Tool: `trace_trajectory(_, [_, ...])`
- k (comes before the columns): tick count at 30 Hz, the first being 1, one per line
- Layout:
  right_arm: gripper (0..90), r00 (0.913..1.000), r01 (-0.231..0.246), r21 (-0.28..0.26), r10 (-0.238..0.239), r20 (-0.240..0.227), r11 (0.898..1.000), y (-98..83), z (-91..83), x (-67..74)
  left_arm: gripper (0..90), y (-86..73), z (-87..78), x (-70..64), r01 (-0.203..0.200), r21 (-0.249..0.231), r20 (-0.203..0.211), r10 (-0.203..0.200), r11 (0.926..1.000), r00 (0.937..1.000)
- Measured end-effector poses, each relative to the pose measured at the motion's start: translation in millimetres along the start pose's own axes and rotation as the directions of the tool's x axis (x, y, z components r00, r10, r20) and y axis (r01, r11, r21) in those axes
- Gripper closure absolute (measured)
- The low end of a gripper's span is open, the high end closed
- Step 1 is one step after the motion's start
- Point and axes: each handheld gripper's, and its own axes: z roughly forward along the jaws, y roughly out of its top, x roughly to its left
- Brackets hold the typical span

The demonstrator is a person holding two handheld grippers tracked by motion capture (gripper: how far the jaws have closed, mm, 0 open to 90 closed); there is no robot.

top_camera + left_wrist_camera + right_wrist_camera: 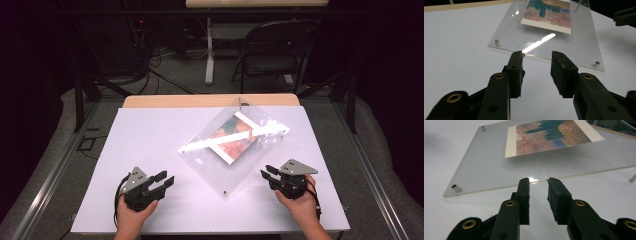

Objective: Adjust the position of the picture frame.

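A clear acrylic picture frame (220, 172) lies tilted on the white table (150, 135), with a colourful print (232, 137) sandwiched inside and small metal studs at its corners. My left gripper (166, 178) rests near the front left, pointing at the frame's near edge (579, 42); its jaws stand apart with nothing between them (537, 55). At the front right, my right gripper (266, 171) faces the frame's other edge (486, 170). Its jaws leave a narrow gap (538, 181), empty, just short of the acrylic. The print (549, 135) shows teal and orange tones.
A corner stud (596, 64) and another stud (456, 188) stick up from the frame. A support leg (632, 178) props up the frame's far side. Beyond the table stand a dark folding chair (280, 50) and a white table leg (209, 50). The right gripper (625, 16) shows in the left gripper view.
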Motion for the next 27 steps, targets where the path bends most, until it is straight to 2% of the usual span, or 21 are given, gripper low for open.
trace_trajectory(2, [77.8,0.9999,0.01,0.024,-0.01,0.004,1.0,0.0,5.2,-1.0,64.1,-0.3,-0.9,0.3,-0.002,-0.001,-0.002,0.002,1.0,1.0])
trace_trajectory(7, [90.0,0.9998,0.02,0.081,-0.019,-0.002,0.997,0.2,16.5,-4.4,63.5,-2.6,-2.5,2.7,0.027,-0.006,0.021,-0.027,0.9996,0.9994])
trace_trajectory(13, [90.0,0.9993,0.037,0.135,-0.037,0.001,0.99,3.0,33.7,-6.0,60.1,-3.4,-3.8,3.3,0.02,-0.012,0.012,-0.02,0.9997,0.9997])
trace_trajectory(23, [90.0,0.9998,-0.005,0.208,0.0,0.022,0.978,4.7,49.2,-10.4,60.1,-4.0,-4.4,2.3,0.02,-0.011,0.016,-0.019,0.9997,0.9997])
trace_trajectory(27, [90.0,0.9998,0.011,0.243,-0.015,0.014,0.97,7.8,55.1,-8.9,60.0,-4.2,-4.2,1.7,0.021,-0.01,0.018,-0.021,0.9997,0.9996])
